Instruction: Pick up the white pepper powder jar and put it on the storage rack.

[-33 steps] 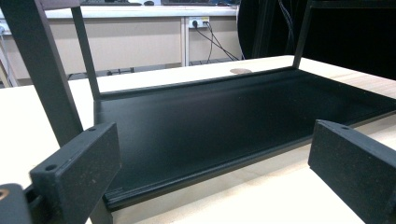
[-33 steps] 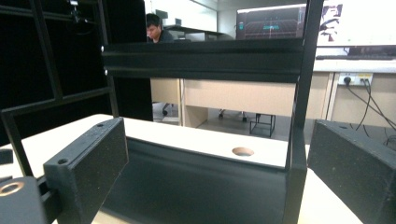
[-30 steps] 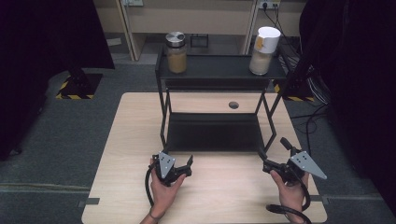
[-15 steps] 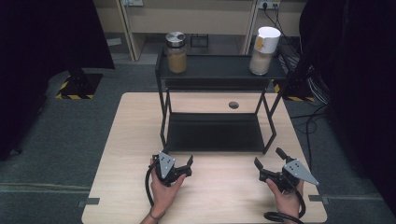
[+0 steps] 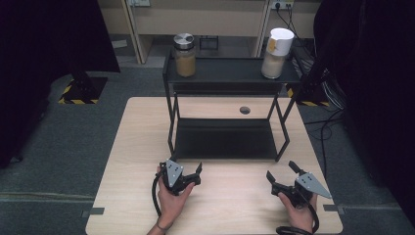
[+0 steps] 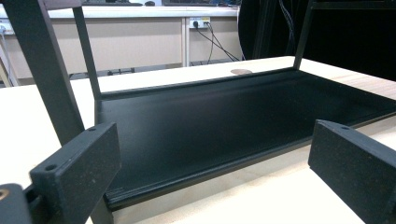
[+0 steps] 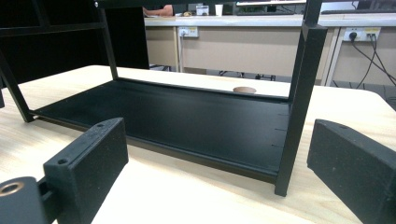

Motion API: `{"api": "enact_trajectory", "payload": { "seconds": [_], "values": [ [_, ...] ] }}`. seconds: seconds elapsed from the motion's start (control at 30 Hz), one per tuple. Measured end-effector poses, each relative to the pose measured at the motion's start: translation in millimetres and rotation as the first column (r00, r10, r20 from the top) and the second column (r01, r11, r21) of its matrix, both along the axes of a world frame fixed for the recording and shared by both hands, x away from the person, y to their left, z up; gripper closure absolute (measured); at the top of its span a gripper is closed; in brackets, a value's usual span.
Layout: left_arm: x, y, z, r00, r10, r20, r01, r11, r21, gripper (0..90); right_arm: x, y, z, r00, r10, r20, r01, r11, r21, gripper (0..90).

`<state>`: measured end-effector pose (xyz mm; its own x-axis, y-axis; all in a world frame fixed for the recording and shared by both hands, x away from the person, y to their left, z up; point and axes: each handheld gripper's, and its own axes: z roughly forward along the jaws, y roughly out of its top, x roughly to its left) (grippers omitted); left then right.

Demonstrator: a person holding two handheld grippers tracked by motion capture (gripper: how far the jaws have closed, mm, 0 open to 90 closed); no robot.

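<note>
1. Since the earlier frames, right claw point(image 5: 283, 174) has slid lower-left; left claw point(image 5: 197, 172) stayed put.
2. Both claws gape wide, empty, low over the pale wooden counter point(image 5: 142, 147).
3. Nothing seems begun: the brown-filled glass jar point(image 5: 185, 55) and white-lidded canister point(image 5: 276, 46) stand atop the black metal two-tier rack point(image 5: 230, 76), upper centre.

The person's right hand point(image 5: 299, 209) and the black two-jaw right gripper with the grey three-cornered plate point(image 5: 285, 174) have shifted since a second ago: in the high view they have slid along the pale wooden table point(image 5: 137, 147) toward the left and a little nearer the person's edge, away from the table's right side. The plate now sits lower in that view, and the jaws, spread apart, point toward the front right leg of the black metal two-tier shelf rack point(image 5: 282, 142), which stands between them in the right gripper view
</note>
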<state>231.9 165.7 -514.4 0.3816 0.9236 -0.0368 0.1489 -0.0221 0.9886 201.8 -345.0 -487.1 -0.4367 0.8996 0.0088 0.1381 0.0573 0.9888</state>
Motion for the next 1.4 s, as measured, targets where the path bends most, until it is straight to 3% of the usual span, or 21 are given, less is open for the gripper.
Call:
{"api": "enact_trajectory", "payload": {
  "seconds": [0.7,1.4],
  "values": [
    [0.2,0.1,0.2,1.0000,0.000,-0.002,0.000,1.0000,0.000,1.7,-12.8,-2.9,-6.8,0.9998,0.005,-0.019,-0.005,1.0000,0.002,5.3],
    [0.3,0.2,0.3,1.0000,-0.001,-0.002,0.001,1.0000,0.000,1.7,-14.2,-1.2,-8.5,0.9997,-0.001,-0.026,0.001,1.0000,-0.007,5.3]
  ]
}}
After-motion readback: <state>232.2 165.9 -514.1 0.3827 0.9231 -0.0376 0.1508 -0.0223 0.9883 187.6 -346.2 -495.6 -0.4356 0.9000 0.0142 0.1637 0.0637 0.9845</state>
